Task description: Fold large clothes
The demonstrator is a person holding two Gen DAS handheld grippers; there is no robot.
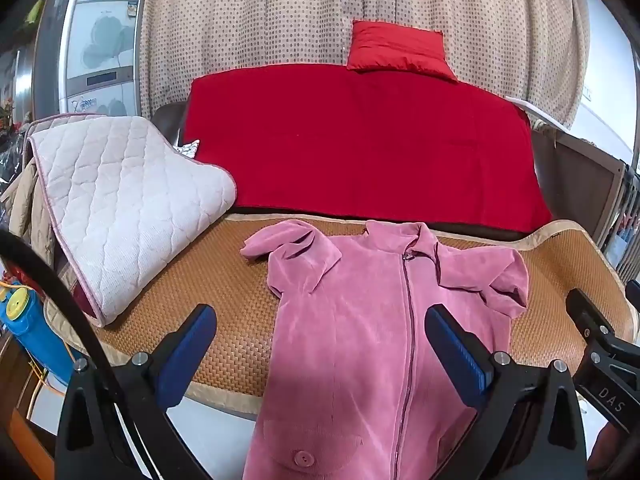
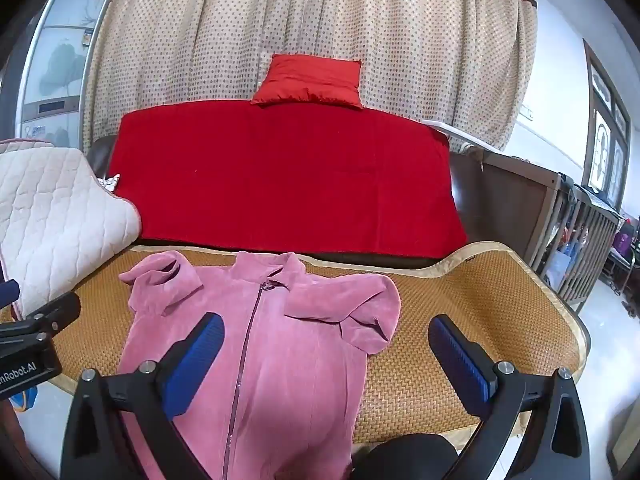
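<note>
A pink zip-front garment lies face up on a woven brown mat, collar far, both sleeves folded in over the chest; its lower part hangs over the near edge. It also shows in the right wrist view, on the mat. My left gripper is open and empty, above the garment's left half. My right gripper is open and empty, above the garment's right half. The right gripper's body shows at the right edge of the left wrist view.
A folded white quilted pad rests on the mat's left end. Behind lie a red blanket and a red pillow against a dotted curtain. A blue and yellow container stands at left. A wooden crib stands at right.
</note>
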